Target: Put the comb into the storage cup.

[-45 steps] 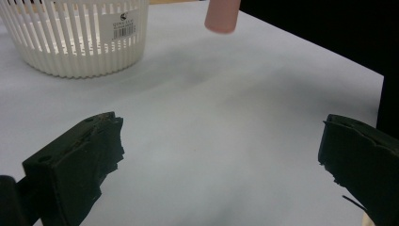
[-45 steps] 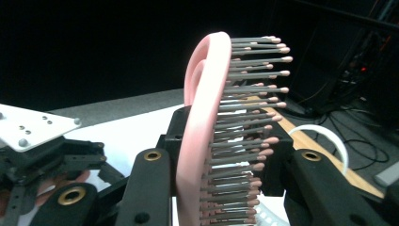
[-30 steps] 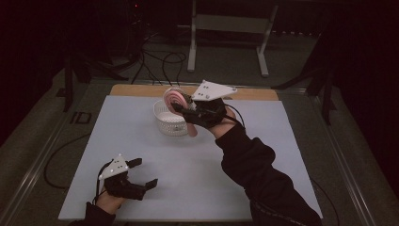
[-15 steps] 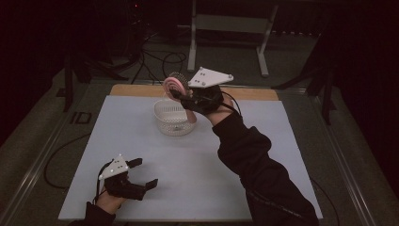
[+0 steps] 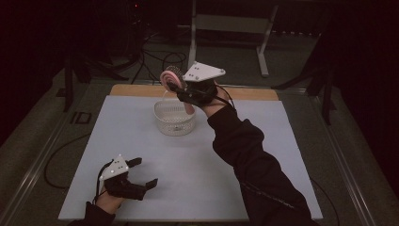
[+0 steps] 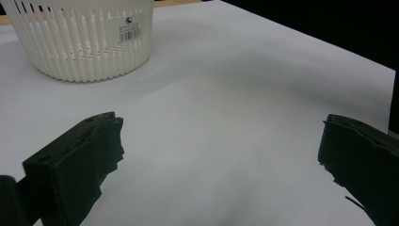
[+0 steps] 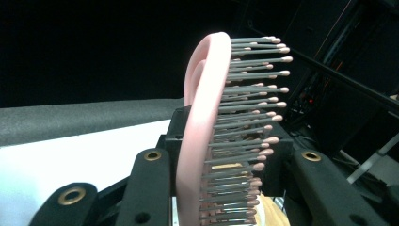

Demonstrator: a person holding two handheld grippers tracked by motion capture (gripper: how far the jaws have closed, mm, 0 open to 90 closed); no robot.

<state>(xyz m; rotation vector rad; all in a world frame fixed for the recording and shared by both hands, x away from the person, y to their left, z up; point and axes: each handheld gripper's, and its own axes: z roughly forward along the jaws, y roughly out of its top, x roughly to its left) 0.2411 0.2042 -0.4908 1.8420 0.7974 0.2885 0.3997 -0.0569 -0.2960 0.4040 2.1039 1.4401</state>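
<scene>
The pink hairbrush (image 5: 170, 80) stood nearly upright just above the white basket's (image 5: 174, 123) far rim, clamped in your right gripper (image 5: 181, 94). Your left gripper (image 5: 141, 173), jaws apart and empty, sat well nearer you than the basket.

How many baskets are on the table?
1. The white basket stands on the far middle part of the table, just below the pink hairbrush held in the right gripper.

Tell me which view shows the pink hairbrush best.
The right gripper view: the pink hairbrush stands close up between the right gripper's jaws, its bristles seen from the side. The high view shows it small, raised over the white basket. The left gripper view takes in the basket's wall.
</scene>
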